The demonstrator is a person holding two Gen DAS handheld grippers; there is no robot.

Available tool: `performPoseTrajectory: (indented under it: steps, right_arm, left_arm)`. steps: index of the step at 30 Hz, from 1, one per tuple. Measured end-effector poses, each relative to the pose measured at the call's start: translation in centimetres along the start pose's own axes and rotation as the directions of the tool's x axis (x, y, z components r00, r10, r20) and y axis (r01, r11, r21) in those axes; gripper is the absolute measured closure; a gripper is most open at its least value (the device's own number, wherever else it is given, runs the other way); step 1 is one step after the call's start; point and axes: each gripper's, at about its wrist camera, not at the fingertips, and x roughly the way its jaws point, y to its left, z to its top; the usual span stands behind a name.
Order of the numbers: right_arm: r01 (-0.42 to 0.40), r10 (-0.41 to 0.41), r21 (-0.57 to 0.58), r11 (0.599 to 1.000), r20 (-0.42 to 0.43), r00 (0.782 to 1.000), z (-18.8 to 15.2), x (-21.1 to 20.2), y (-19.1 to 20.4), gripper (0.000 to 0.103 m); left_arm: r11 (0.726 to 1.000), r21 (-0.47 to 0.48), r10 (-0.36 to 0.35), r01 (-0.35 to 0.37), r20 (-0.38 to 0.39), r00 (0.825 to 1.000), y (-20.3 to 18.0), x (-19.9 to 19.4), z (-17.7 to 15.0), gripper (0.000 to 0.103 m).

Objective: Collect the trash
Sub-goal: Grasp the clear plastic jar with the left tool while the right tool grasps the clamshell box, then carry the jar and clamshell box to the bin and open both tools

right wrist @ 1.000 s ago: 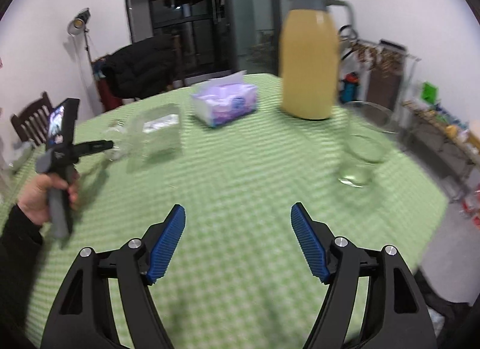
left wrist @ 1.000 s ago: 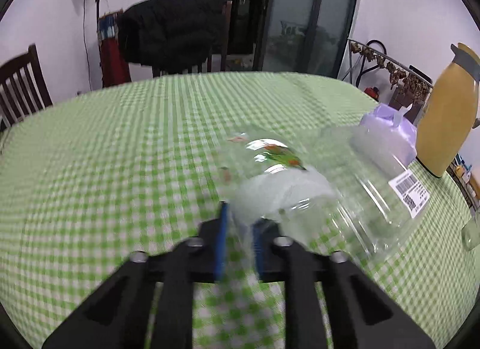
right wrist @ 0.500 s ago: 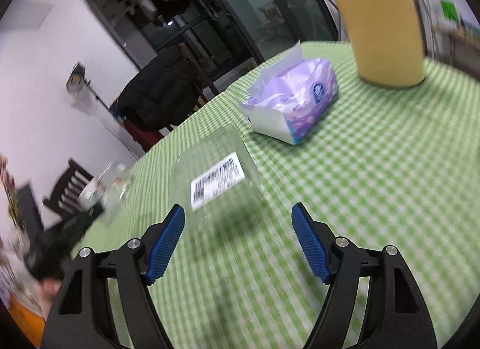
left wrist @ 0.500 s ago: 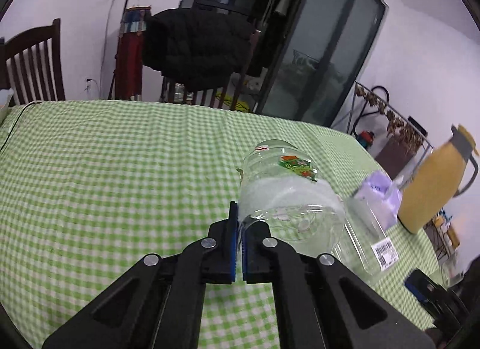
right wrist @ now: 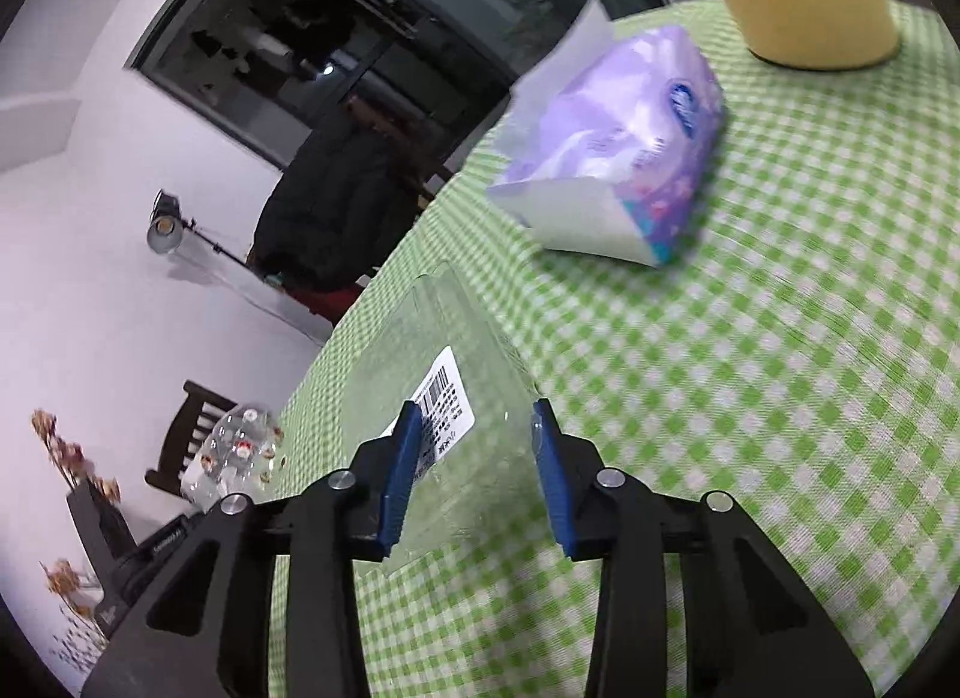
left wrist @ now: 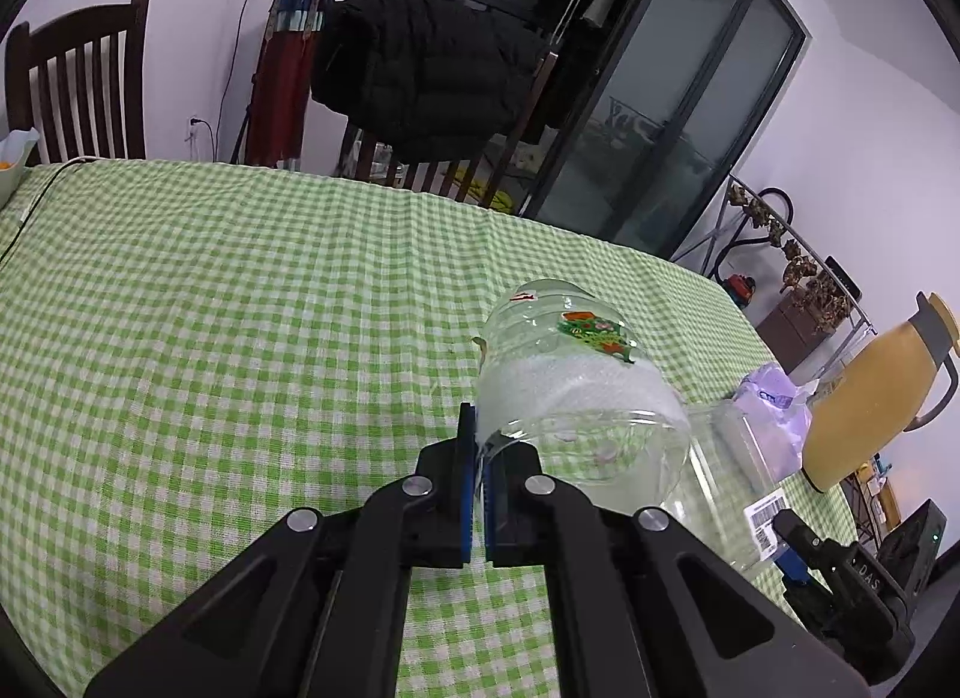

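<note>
Our left gripper [left wrist: 479,458] has its blue pads pressed nearly together, pinching the thin rim at the open end of a clear plastic jar [left wrist: 576,392], which lies on its side ahead of the fingers, its far end bearing a small green and red sticker. From the right wrist view we see that same jar [right wrist: 231,455] off at the left edge, with the black body of the left gripper below it. Our right gripper [right wrist: 474,464] stands spread, its two blue pads on either side of the near end of a clear plastic container [right wrist: 450,398] with a white barcode label (the left pad overlaps the label's lower edge); we cannot tell whether the pads touch the plastic. That container [left wrist: 726,488] rests on the green checked tablecloth [left wrist: 240,308], just to the right of the jar in the left wrist view, with the right gripper's tip [left wrist: 798,542] at its near corner. Beyond the container lies a purple tissue pack [right wrist: 618,152], a white sheet sticking up from its top, and beyond that stands a yellow thermos jug [left wrist: 870,398] with a grey lid. Past the table's far edge we see a black jacket [left wrist: 420,80] draped over a chair and a dark wooden chair [left wrist: 78,86] to the left.
</note>
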Motion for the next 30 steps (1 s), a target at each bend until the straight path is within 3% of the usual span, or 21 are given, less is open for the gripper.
performPoseTrajectory:
  steps: [6,11,14,17,24,27,30]
  right_arm:
    - [0.086,-0.074,-0.205,0.975,0.063,0.995,-0.9,-3.5,4.2,0.076]
    - [0.174,-0.137,-0.282,0.944,0.147,0.98,-1.9,-8.6,4.2,0.077]
    - [0.232,-0.17,-0.304,0.924,0.217,0.961,-2.5,-13.4,3.3,0.077]
    - [0.309,-0.218,-0.302,0.902,0.3,0.929,-3.4,-18.9,2.1,0.077]
    - [0.502,-0.372,-0.184,0.845,0.473,0.799,-6.8,-33.6,-3.3,0.077]
    - [0.579,-0.465,-0.082,0.811,0.51,0.723,-9.3,-39.7,-6.9,0.077]
    - [0.651,-0.567,0.011,0.759,0.502,0.653,-11.3,-43.4,-10.4,0.077]
  left_arm:
    - [0.999,-0.009,-0.04,0.04,0.017,0.999,-0.3,-0.8,0.5,0.103]
    - [0.997,0.011,-0.072,0.072,0.038,0.997,-1.2,-2.1,0.5,0.103]
    - [0.995,0.044,-0.091,0.088,0.054,0.994,-2.5,-3.0,0.3,0.103]
    - [0.991,0.08,-0.112,0.107,0.053,0.992,-4.3,-3.7,-0.3,0.103]
    - [0.966,0.186,-0.187,0.181,0.02,0.982,-9.2,-5.0,-2.6,0.103]
    - [0.942,0.256,-0.231,0.218,0.02,0.973,-12.3,-7.0,-4.3,0.103]
    - [0.89,0.324,-0.333,0.321,-0.02,0.943,-15.7,-9.9,-7.1,0.103]
